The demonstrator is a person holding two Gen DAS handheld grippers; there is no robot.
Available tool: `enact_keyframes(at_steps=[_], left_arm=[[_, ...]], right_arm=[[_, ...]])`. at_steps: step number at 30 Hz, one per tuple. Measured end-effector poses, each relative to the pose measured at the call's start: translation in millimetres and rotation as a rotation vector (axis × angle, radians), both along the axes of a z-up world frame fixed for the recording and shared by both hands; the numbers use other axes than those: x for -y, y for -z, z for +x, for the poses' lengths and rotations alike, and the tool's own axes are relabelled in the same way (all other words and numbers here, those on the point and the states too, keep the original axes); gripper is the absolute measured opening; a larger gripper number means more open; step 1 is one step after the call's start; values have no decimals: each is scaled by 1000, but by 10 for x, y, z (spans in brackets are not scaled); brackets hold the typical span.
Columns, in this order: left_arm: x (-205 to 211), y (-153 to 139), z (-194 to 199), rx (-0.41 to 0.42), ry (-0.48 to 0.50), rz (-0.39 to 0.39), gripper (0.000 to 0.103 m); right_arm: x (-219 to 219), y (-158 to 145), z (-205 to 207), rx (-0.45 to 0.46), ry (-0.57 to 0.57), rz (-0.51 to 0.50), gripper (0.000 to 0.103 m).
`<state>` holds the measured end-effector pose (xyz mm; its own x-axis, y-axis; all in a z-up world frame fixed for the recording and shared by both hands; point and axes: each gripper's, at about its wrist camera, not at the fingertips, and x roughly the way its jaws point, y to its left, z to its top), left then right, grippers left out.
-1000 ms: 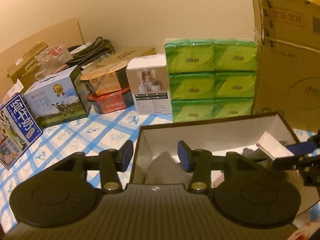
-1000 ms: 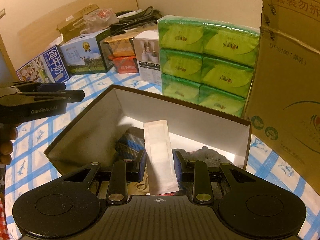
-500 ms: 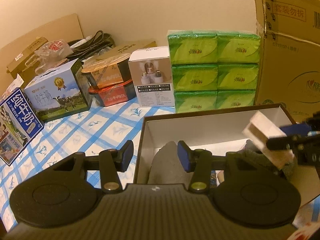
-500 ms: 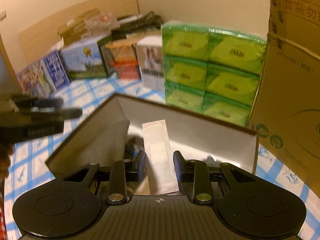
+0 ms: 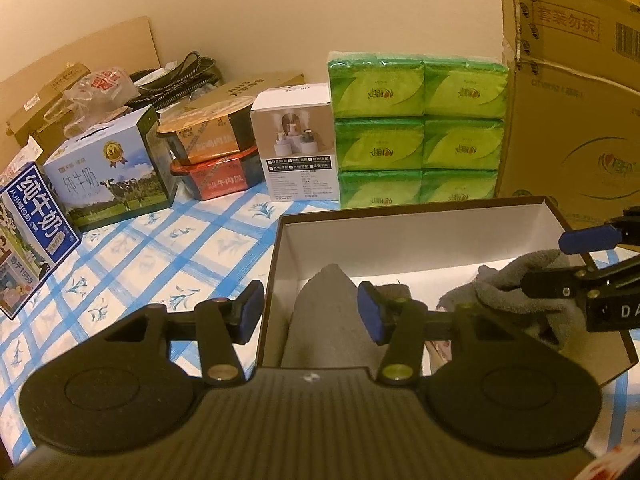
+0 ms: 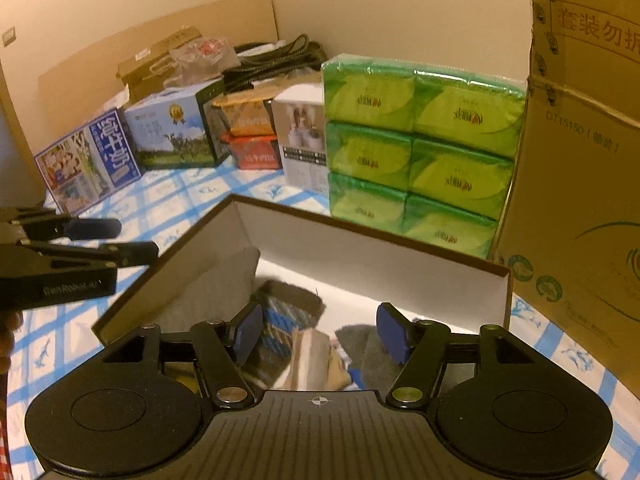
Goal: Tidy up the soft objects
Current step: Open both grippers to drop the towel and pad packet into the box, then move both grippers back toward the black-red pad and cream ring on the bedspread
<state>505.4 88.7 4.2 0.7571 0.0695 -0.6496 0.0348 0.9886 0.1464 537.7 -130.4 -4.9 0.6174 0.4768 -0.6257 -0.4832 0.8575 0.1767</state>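
Grey cloth (image 5: pixel 320 312) stands bunched against the left wall of the open box (image 5: pixel 420 236), and more soft things lie on its floor: a blue patterned piece (image 6: pixel 286 320), a beige folded piece (image 6: pixel 308 360) and a grey sock (image 5: pixel 516 292) toward the right end. The right gripper (image 6: pixel 318 332) hangs over the box with its jaws spread and nothing between them. The left gripper (image 5: pixel 310 312) is spread too, straddling the box's left wall, one pad outside and one over the cloth.

To do the step well, I judge each gripper should lower onto one piece only, pinch a thick fold rather than a thin edge, and keep its pads off the cardboard wall so the box does not drag on the table (image 5: pixel 160 248).

The right view alone shows the blue and beige pieces, which the left gripper's body hides in its own view. The left view shows the right gripper from the side, just above the sock, possibly touching it; that is hard to tell.
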Motion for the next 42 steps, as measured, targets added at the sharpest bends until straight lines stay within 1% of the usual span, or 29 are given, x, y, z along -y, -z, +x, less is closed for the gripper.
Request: enact_keyframes(at_steps=[5, 14, 20, 28, 34, 39, 42], left_arm=[[-7, -54, -81, -3, 4, -14, 50], [10, -190, -334, -4, 17, -34, 51], [39, -315, -563, 1, 28, -57, 51], [113, -532, -1006, 1, 61, -108, 51], [178, -656, -1429, -4, 82, -124, 53], [252, -707, -1771, -29, 101, -129, 53], [300, -746, -2013, -21, 119, -129, 53]], right_arm=[[58, 14, -93, -12, -9, -3, 68], [172, -72, -314, -13, -14, -8, 69], [289, -154, -488, -15, -7, 22, 69], [477, -312, -822, -9, -11, 82, 69], [622, -380, -1160, -4, -16, 98, 69], [763, -382, -1484, -26, -21, 130, 69], [837, -386, -1691, -33, -24, 141, 69]])
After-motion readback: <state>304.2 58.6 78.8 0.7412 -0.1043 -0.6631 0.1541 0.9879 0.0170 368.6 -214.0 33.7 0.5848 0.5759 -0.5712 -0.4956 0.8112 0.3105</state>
